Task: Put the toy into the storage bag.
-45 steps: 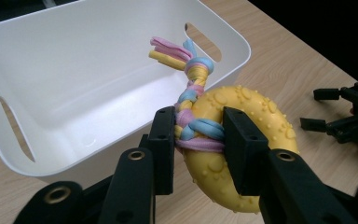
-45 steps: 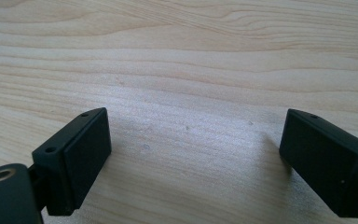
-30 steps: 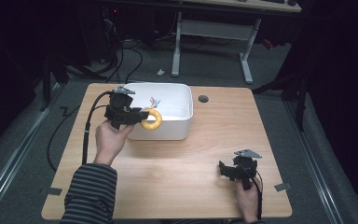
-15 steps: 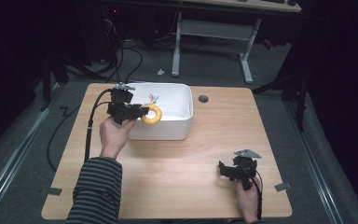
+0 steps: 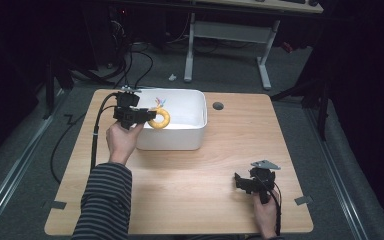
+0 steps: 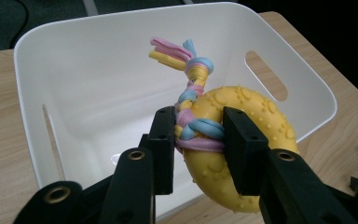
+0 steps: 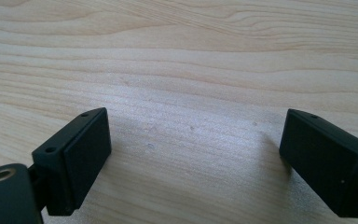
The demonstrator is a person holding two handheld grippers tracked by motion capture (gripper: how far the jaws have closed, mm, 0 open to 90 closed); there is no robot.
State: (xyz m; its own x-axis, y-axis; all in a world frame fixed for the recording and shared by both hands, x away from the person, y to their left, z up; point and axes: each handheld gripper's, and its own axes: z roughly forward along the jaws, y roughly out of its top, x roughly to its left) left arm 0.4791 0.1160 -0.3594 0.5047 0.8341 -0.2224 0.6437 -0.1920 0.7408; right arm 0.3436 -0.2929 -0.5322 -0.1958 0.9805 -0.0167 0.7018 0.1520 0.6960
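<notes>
A yellow knobbly ring toy [image 6: 242, 140] with a braided pink, blue and yellow rope [image 6: 193, 100] knotted through it hangs over the white tub [image 5: 190, 120]. My left gripper [image 6: 198, 133] is shut on the ring toy where the rope wraps it. From above, the left gripper [image 5: 147, 117] holds the ring toy [image 5: 161, 119] over the tub's left part. The tub [image 6: 74, 84] looks bare inside below the toy. My right gripper [image 5: 245, 182] rests low at the table's front right, with its jaws wide open over bare wood [image 7: 196, 140].
The tub has slot handles in its walls [image 6: 265, 74]. The wooden table [image 5: 260, 145] has a round cable hole [image 5: 218, 105] right of the tub. Tape marks sit at the front corners [image 5: 303, 200]. A desk frame [image 5: 230, 35] and cables lie on the floor behind.
My left gripper has carried the ring toy a little farther over the tub and slightly down. The right gripper has stayed where it was.
</notes>
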